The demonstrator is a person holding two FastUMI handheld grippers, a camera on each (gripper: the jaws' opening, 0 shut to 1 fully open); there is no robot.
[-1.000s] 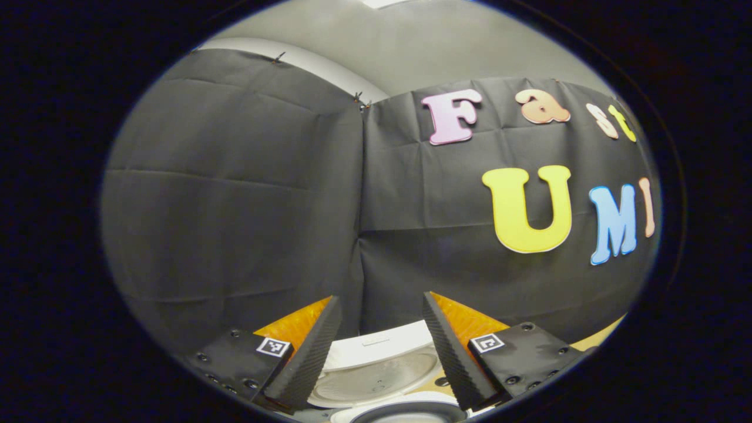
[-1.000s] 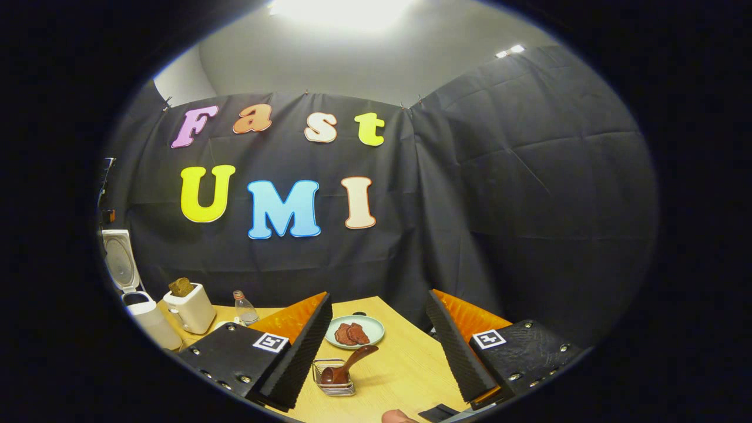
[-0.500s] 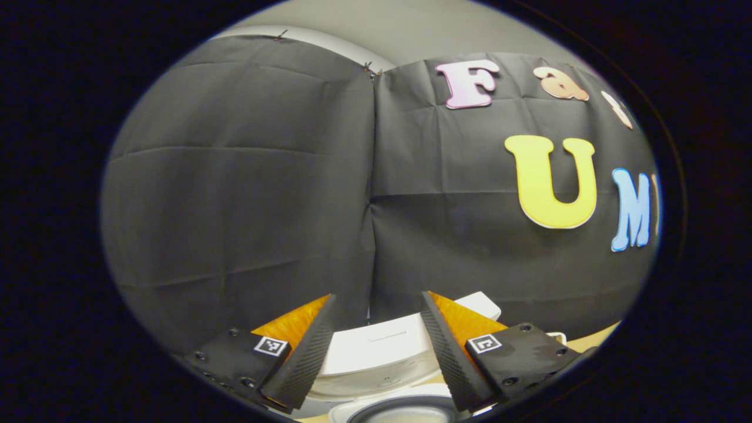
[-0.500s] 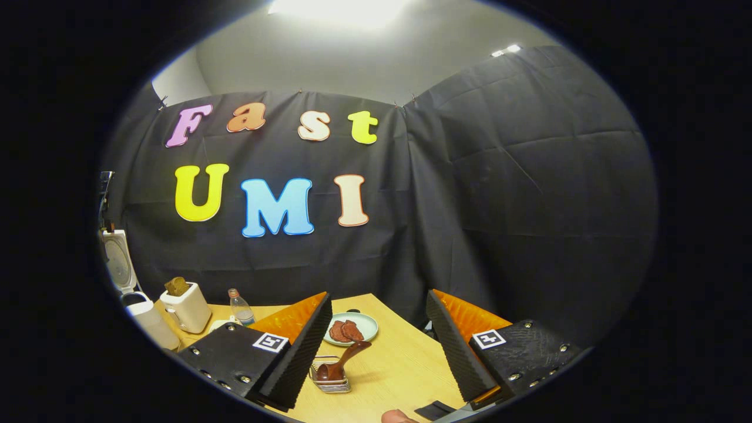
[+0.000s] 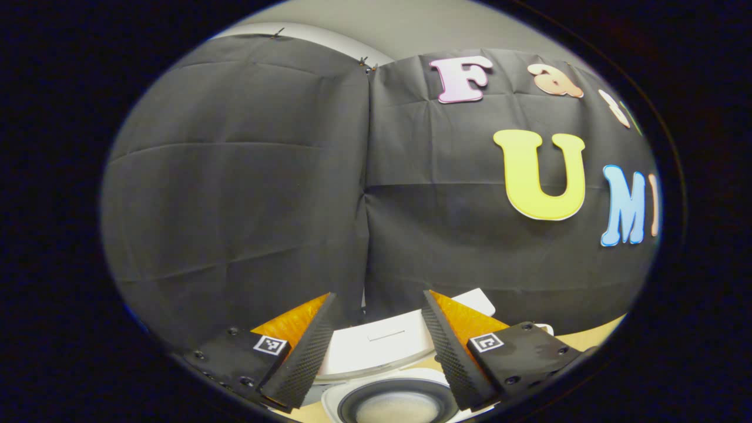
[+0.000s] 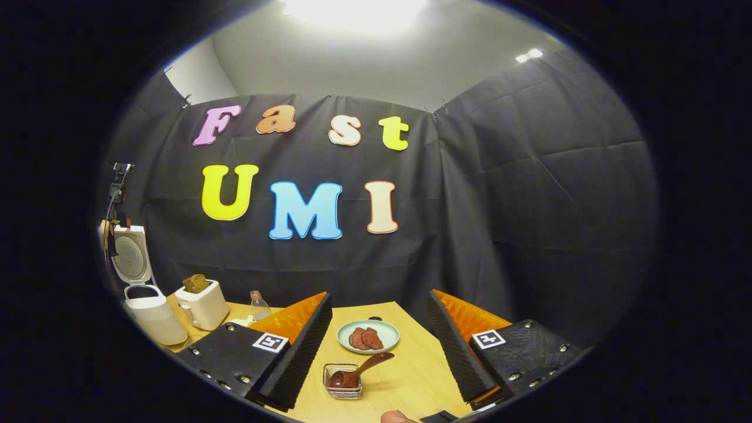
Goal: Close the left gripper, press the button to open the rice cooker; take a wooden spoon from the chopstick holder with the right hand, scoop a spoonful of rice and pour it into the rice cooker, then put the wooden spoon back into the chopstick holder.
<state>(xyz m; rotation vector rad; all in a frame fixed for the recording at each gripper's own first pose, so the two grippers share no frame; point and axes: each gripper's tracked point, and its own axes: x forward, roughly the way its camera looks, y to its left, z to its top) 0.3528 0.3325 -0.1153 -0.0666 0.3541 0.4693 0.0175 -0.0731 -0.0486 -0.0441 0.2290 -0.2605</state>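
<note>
Left gripper view: left tongs (image 5: 376, 346) spread wide at the bottom of the frame, gripping nothing, hanging above the rice cooker (image 5: 399, 399) at the bottom centre. Lid (image 5: 382, 346) up and tilted back between the two fingers, pot mouth facing upward, something pale inside it. Button step apparently done, judging by the raised lid. Risk here: a finger dropped too low could knock the lid forward and shut it before any rice goes in.

Right gripper view: right tongs (image 6: 379, 346) likewise parted and empty, low in the frame over the bench (image 6: 411, 376). Wooden spoon (image 6: 358, 370) lying between the fingers at the bottom centre, bowl down inside the wire chopstick holder (image 6: 342, 382), handle leaning up and to the right; long axis running from lower left to upper right, free end toward the plate (image 6: 368, 336) just behind. Rice cooker at the far left edge, well apart from the spoon, beside a toaster (image 6: 202, 302) and a small bottle (image 6: 257, 304). Likely troubles: a grip on the slanted handle taken off-square could let the spoon twist or slip; a light wire holder could tip or lift with the spoon; the long carry across the bench to the cooker leaves room for spilled rice.
</note>
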